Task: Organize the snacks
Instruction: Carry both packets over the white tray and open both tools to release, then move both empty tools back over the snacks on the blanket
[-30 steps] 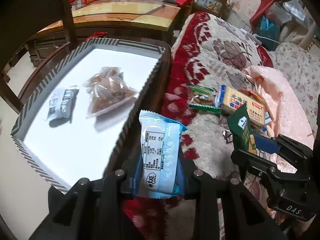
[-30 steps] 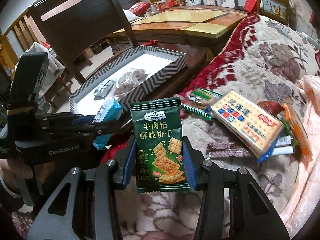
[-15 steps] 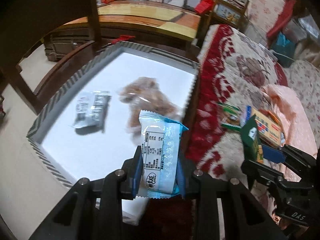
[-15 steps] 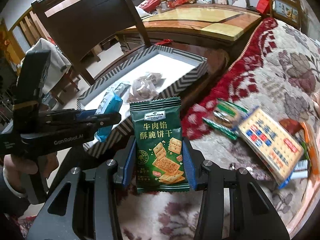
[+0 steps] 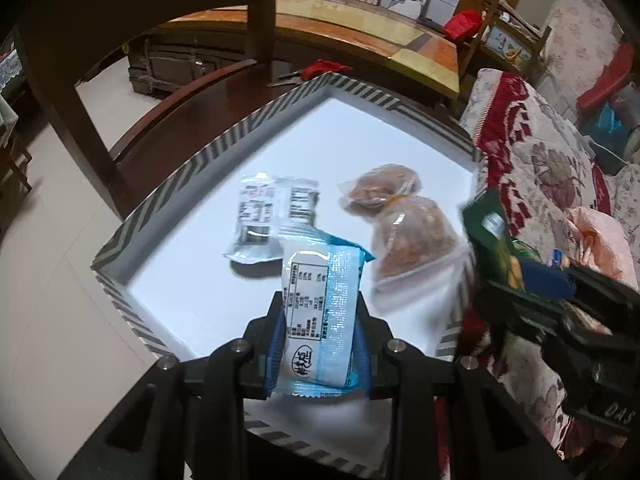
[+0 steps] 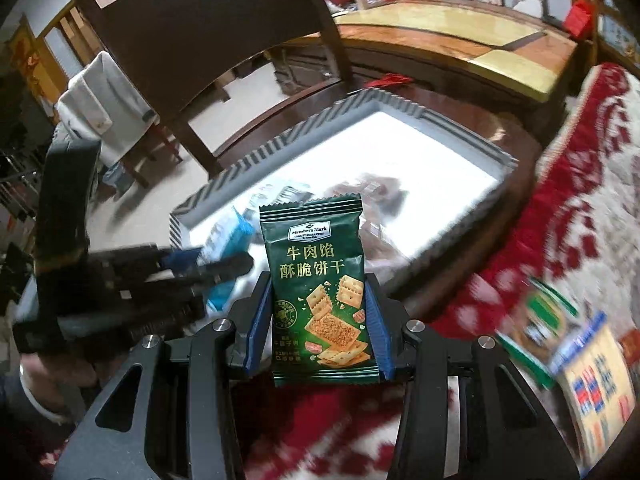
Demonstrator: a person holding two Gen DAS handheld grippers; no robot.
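Observation:
My left gripper (image 5: 320, 344) is shut on a light blue snack packet (image 5: 320, 312) and hangs over the near part of a white box with a striped rim (image 5: 224, 148). Inside the box lie a silver-white packet (image 5: 272, 216) and a clear bag of brown snacks (image 5: 404, 228). My right gripper (image 6: 318, 320) is shut on a dark green cracker packet (image 6: 318, 292), held upright just short of the box's near rim (image 6: 436, 240). In the left wrist view the right gripper (image 5: 532, 276) shows at the right edge; in the right wrist view the left gripper (image 6: 200, 268) shows at the left.
The box stands on a dark wooden chair seat (image 5: 168, 120). A floral red and cream sofa cover (image 5: 540, 168) lies to the right, with more snack packs (image 6: 580, 364) on it. A dark chair back (image 6: 208, 28) and a wooden table (image 6: 480, 44) stand behind. A person's hand (image 6: 44, 384) holds the left gripper.
Both grippers have swung left from the sofa toward the box, each keeping its packet. The left one now hangs over the box's inside; the right one has come close to its rim.

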